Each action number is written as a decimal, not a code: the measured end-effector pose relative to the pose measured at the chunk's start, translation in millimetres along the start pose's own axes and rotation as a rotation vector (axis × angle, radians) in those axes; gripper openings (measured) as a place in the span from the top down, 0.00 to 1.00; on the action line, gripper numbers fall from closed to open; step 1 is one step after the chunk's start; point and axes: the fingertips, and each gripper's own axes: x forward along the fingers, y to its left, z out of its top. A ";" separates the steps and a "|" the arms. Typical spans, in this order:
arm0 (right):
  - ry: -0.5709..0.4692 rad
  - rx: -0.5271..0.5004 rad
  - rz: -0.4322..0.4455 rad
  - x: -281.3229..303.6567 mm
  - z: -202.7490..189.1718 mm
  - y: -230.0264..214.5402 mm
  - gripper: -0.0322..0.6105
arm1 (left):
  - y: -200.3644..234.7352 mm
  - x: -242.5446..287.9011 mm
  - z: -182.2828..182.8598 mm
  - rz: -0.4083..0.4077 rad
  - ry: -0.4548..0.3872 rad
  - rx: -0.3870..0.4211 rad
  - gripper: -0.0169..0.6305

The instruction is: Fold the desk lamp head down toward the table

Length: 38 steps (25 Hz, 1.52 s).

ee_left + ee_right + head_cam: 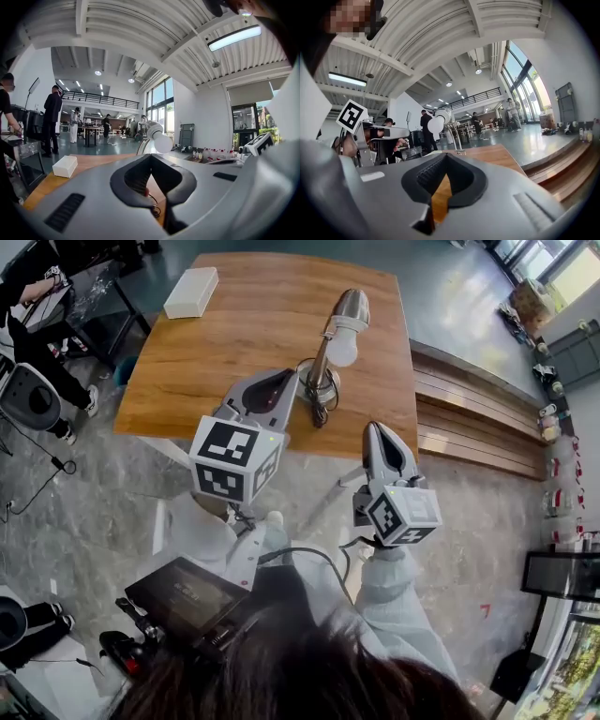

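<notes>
The desk lamp (pixel 322 357) stands near the front edge of the wooden table (pixel 216 343), its chrome head (pixel 351 307) raised and a white bulb (pixel 342 350) showing under it. My left gripper (pixel 284 381) is shut and empty, its tip just left of the lamp base (pixel 319 390). Right of the base and short of the table edge, my right gripper (pixel 376 430) is also shut and holds nothing. The bulb (pixel 163 142) shows above the left gripper (pixel 151 157) in the left gripper view. Beyond the right gripper (pixel 446 157), the lamp (pixel 452 131) appears left of centre.
A white box (pixel 191 292) lies at the table's far left corner. Low wooden steps (pixel 469 418) run along the table's right side. Chairs and seated people (pixel 33 343) are at the left. Several people (pixel 51 119) stand in the hall beyond.
</notes>
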 end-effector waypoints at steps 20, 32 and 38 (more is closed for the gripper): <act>0.291 0.666 0.517 192.4 12.5 -92.1 0.94 | 67.5 210.9 -109.9 -0.264 0.305 -0.132 0.96; 0.585 1.295 0.839 236.6 24.6 -87.9 0.67 | 65.1 246.4 -139.4 -0.480 0.437 -0.063 0.75; 0.704 1.365 0.917 245.3 37.2 -71.0 0.64 | 47.6 263.1 -143.1 -0.550 0.483 0.017 0.74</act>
